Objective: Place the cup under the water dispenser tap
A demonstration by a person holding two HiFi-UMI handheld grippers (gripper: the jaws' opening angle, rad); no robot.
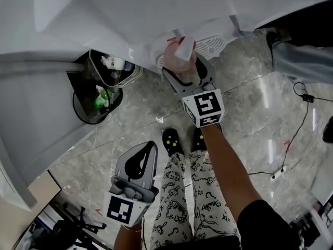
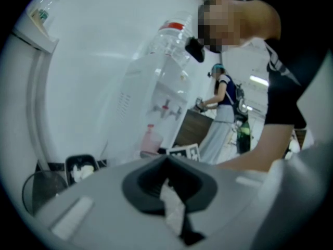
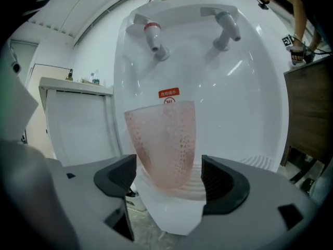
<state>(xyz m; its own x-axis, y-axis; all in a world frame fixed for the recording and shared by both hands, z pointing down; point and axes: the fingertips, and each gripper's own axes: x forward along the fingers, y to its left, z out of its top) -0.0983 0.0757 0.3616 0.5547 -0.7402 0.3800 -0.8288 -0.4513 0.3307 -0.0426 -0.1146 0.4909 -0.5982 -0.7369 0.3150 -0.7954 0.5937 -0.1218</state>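
A pink translucent cup [image 3: 164, 145] stands on the white grille of the drip tray [image 3: 260, 163] of the water dispenser [image 3: 208, 87], roughly beneath the red tap [image 3: 153, 35]; a blue tap [image 3: 226, 29] is to its right. My right gripper [image 3: 169, 178] is open around the cup's lower part, its pads [image 3: 118, 175] close on either side with narrow gaps showing. From above, the cup [image 1: 179, 53] sits between the right gripper's [image 1: 186, 66] fingers at the dispenser's foot. My left gripper [image 1: 148, 149] hangs low over the floor, shut and holding nothing; the left gripper [image 2: 169, 191] view shows its jaws together.
A grey bin [image 1: 112, 66] and a round black bin [image 1: 91, 108] stand left of the dispenser beside a white cabinet [image 1: 36, 113]. Cables [image 1: 296, 129] lie on the marble floor at right. My feet [image 1: 171, 139] are just behind the right gripper. A second person [image 2: 221, 100] stands farther off.
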